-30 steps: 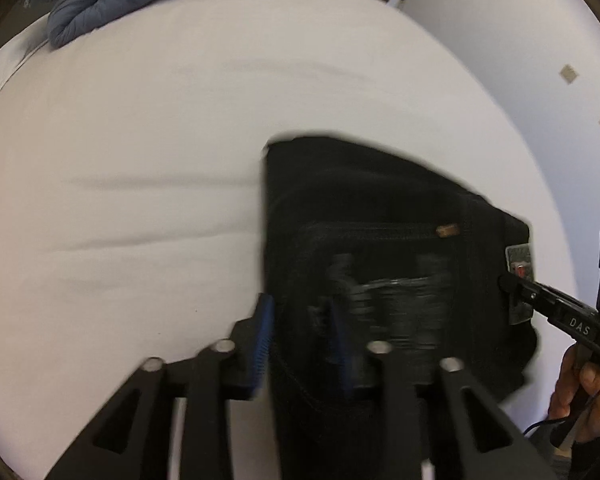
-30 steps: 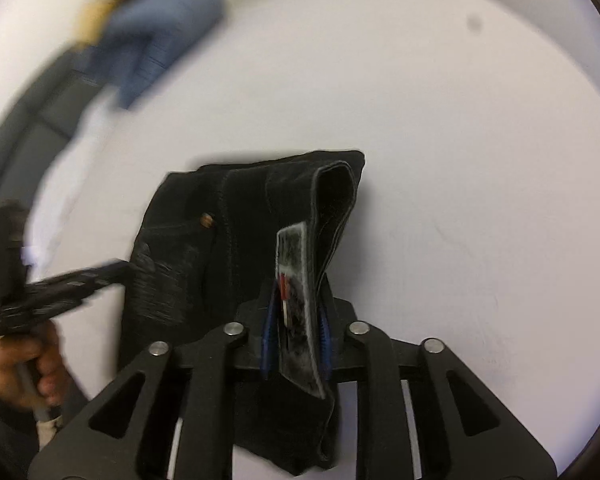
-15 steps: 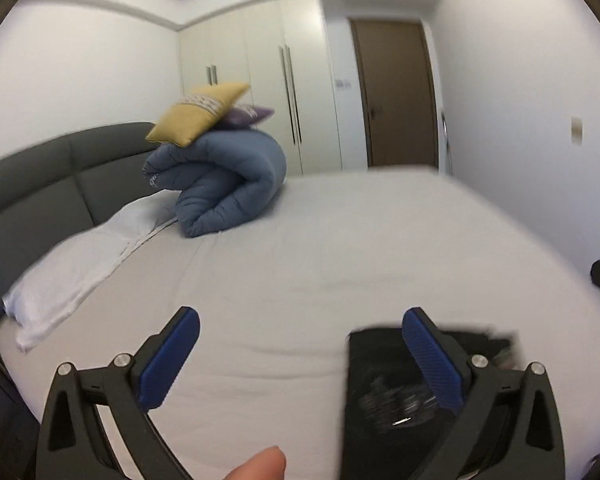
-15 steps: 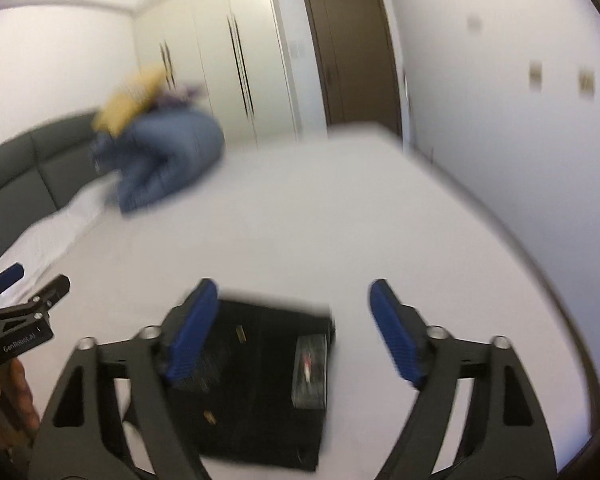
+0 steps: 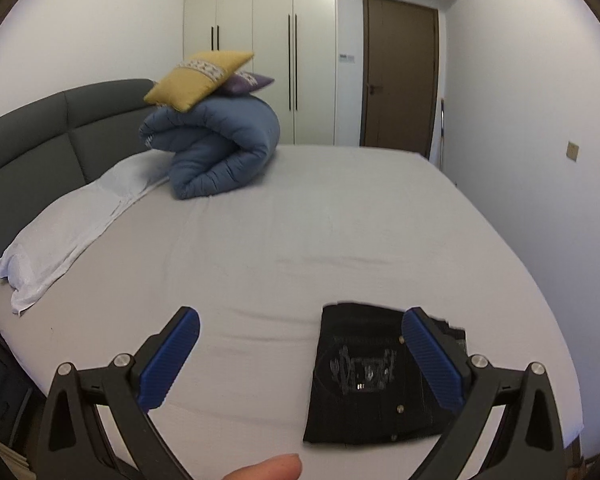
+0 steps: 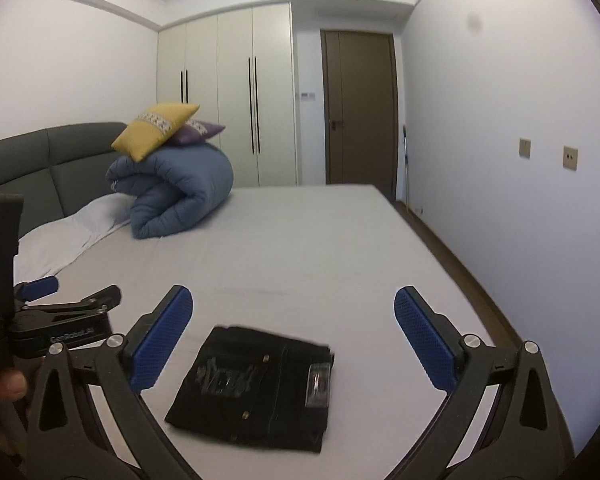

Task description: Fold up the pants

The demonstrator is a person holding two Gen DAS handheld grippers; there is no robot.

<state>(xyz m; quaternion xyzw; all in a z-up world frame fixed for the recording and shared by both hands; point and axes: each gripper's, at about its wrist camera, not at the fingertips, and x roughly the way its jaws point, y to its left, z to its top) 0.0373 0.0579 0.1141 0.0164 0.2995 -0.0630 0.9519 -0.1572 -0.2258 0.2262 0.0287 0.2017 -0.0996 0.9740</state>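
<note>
Now, big picture first: the bed [image 5: 340, 220] fills both views, and the pants [image 6: 256, 384] lie folded into a compact dark packet near its close edge, flat on the sheet. From the right gripper [image 6: 292, 344] the packet sits below and ahead, showing between the two blue pads but well under them, nothing touching. Its jaws are opening to full spread and there is no cloth in them. The left gripper [image 5: 300, 360] is released too, spread wide and empty; from its view the pants [image 5: 376, 380] lie down and off to the right, partly behind the right-hand pad. So the right hand looks the better lined up, I'd judge. The packet's longer side seems to run away from the cameras, waistband label toward the right edge. With both claws clear, the fold looks finished.
</note>
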